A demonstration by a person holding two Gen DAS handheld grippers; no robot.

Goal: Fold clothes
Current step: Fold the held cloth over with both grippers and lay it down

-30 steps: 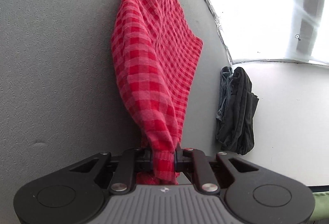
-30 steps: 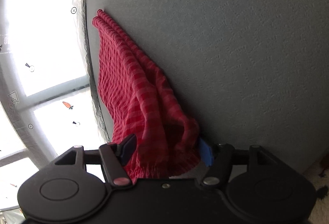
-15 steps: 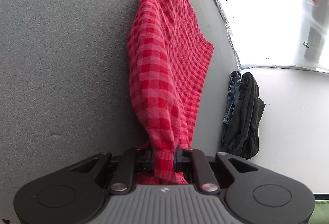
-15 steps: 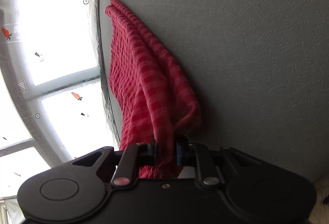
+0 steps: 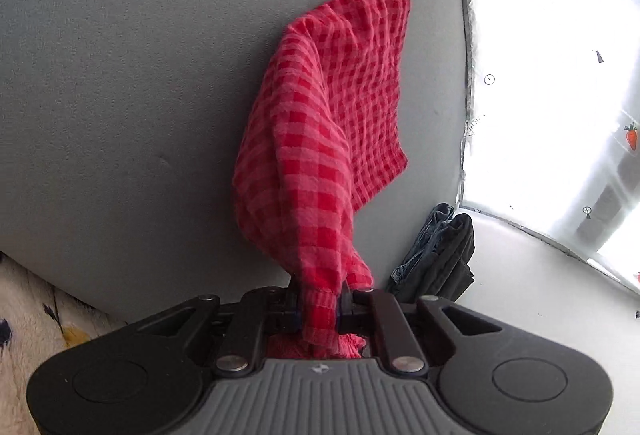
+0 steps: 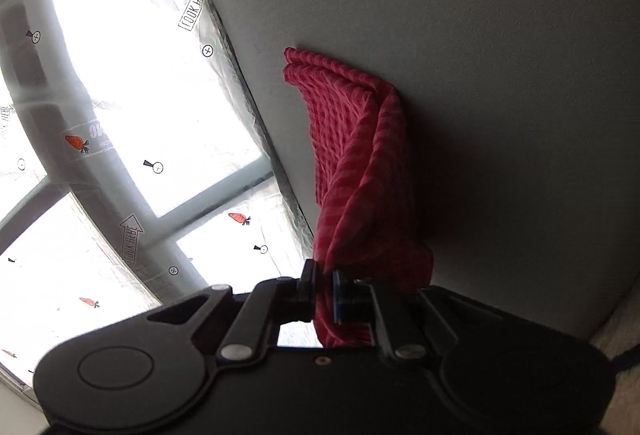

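Fabric, red checked, clamped at its ribbed hem between the closed jaws of the left gripper point(image 5: 318, 309), same hold as a second ago. Red checked garment point(image 5: 320, 139) rising from that pinch and draping ahead over the grey surface point(image 5: 120, 75), now bunched shorter and wider than before, far end nearer the claw. Right gripper point(image 6: 325, 295), open around the cloth a second ago, now pinched shut on another edge of the same garment point(image 6: 360, 163), folds running ahead and slightly left along the grey surface point(image 6: 500, 35). Right of the left claw and a little ahead, dark folded clothes point(image 5: 440, 255) beside the garment, apart from it. Farther off, bright carrot-printed sheet point(image 6: 120, 95), now filling more of the right wrist view.
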